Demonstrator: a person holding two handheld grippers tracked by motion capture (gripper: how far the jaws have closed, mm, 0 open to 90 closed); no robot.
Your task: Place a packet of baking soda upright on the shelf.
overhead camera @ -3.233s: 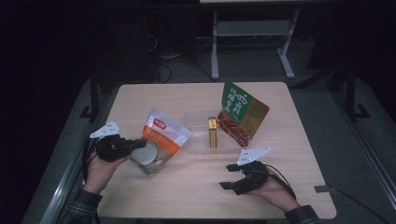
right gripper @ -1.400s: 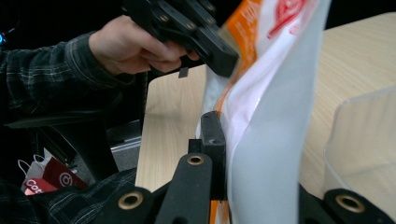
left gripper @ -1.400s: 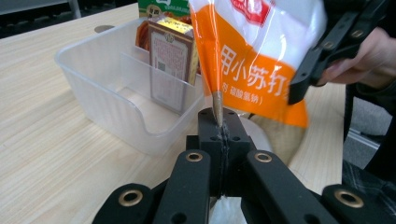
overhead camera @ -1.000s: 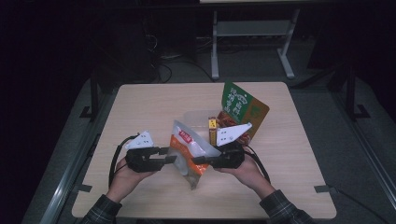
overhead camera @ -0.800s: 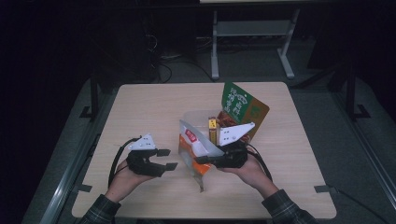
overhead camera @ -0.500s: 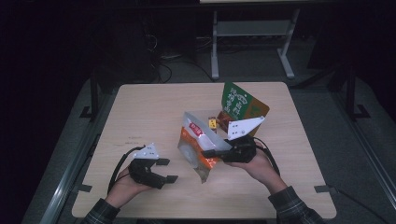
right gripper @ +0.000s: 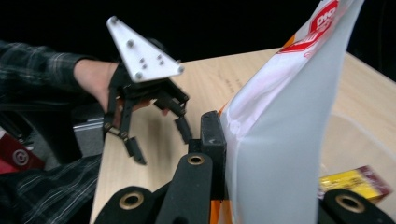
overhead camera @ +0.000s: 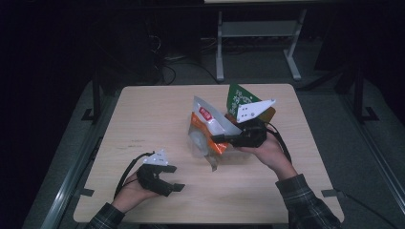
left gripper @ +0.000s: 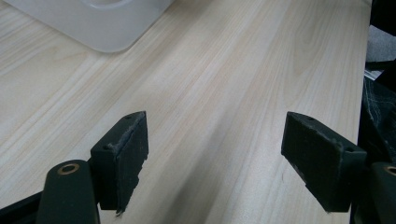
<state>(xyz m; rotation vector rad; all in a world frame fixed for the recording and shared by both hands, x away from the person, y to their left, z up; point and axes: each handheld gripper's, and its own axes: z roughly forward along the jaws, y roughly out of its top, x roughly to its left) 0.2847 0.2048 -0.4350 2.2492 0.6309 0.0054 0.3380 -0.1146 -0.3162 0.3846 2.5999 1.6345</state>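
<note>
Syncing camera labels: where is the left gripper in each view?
High view: left gripper at lower left, over the table.
Left gripper view: its own jaws rise from the bottom. They have just been opening, with nothing between them.
Right gripper view: upper left, beyond the white bag.
Shared landmark: the pale wood table.

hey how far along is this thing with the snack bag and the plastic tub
Done: the left gripper is open and low by the table's near edge. In hand: the right gripper is clamped on the orange-and-white snack bag, lifted over the clear tub. Left, probably: getting the bag into the tub.
</note>
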